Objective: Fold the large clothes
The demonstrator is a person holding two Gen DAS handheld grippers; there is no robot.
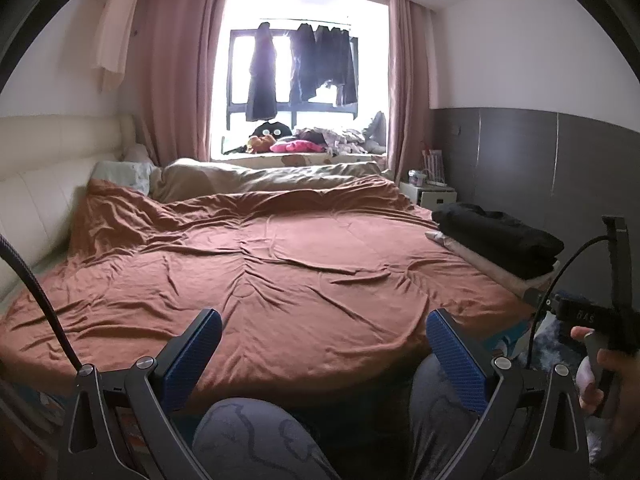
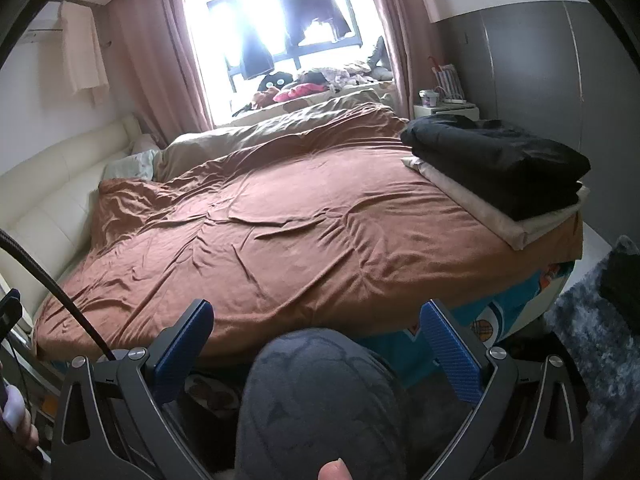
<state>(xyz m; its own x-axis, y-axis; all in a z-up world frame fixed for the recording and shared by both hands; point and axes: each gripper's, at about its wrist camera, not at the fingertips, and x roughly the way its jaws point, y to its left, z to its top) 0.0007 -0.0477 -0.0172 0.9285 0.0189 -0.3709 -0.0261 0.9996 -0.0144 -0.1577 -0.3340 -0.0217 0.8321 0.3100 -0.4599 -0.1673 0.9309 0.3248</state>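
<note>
A folded black garment [image 1: 500,236] lies on a folded beige one [image 1: 480,260] at the bed's right edge. In the right wrist view the black garment [image 2: 500,160] and the beige one [image 2: 496,212] sit up and to the right of me. A wrinkled brown cover [image 1: 280,264] is spread over the bed [image 2: 260,232]. My left gripper [image 1: 324,316] hangs open over the bed's near edge, holding nothing. My right gripper [image 2: 318,307] is open too, above a person's knee [image 2: 320,384]. A hand [image 1: 612,376] grips the right tool's handle [image 1: 588,316].
A cream padded headboard [image 1: 36,196] runs along the left. Rumpled beige bedding [image 1: 272,176] lies at the far side, below a sill with plush toys [image 1: 288,144] and hanging dark clothes [image 1: 320,68]. A white nightstand [image 2: 446,110] and a grey shaggy rug [image 2: 580,320] are at right.
</note>
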